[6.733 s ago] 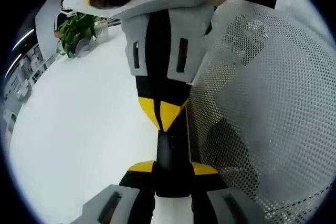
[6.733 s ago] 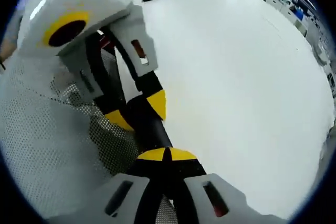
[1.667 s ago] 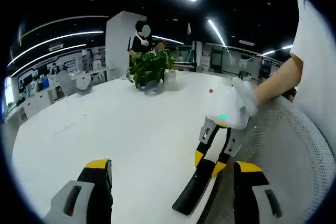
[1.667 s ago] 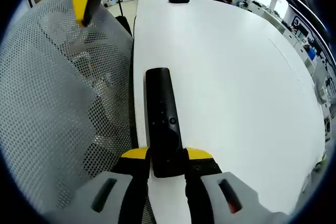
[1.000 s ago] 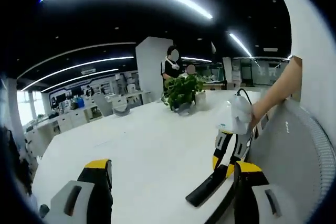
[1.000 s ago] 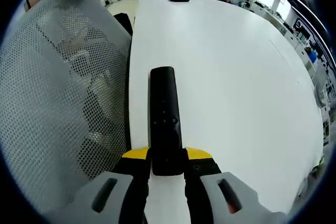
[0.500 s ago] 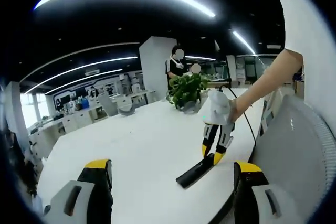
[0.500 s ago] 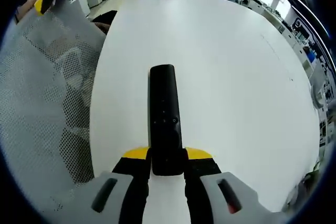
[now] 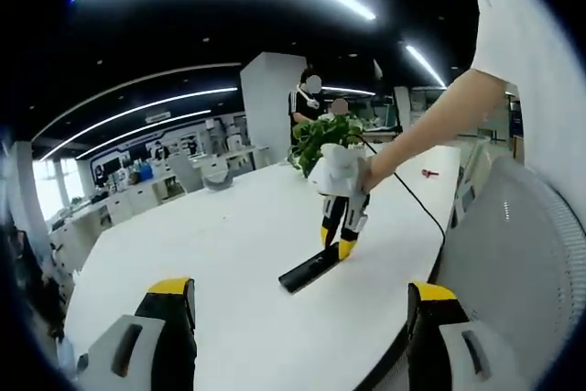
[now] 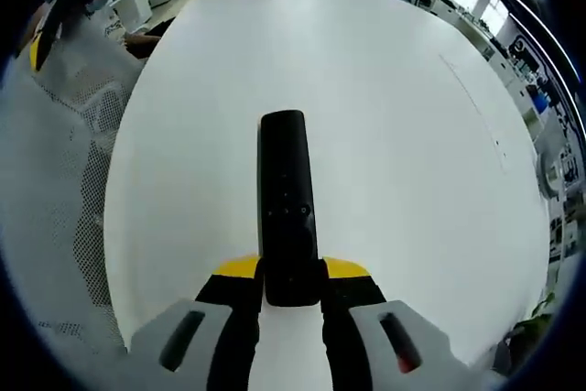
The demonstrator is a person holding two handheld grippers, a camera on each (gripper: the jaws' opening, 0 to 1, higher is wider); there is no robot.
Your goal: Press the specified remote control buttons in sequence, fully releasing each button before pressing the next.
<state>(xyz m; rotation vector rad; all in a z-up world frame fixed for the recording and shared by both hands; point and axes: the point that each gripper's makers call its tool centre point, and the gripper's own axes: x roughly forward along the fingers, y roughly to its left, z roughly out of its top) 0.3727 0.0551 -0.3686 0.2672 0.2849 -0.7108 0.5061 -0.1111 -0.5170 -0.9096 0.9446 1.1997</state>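
The slim black plastic remote control (image 10: 287, 217) is clamped at its near end between the right gripper (image 10: 291, 292) jaws, low over the white tabletop (image 10: 394, 116). It has moved out from the mesh chair back (image 10: 55, 180) to mid-table. The left gripper (image 9: 298, 318) has withdrawn, jaws wide and empty; pressing appears finished or paused.

- The remote control (image 10: 285, 217) looks like smooth black plastic, a little shiny.
- The table (image 10: 394, 116) is smooth, white and matt.
- The chair back (image 9: 526, 263) is see-through grey mesh cloth.
- The right gripper (image 10: 285, 274) looks like hard plastic: grey, black and yellow.
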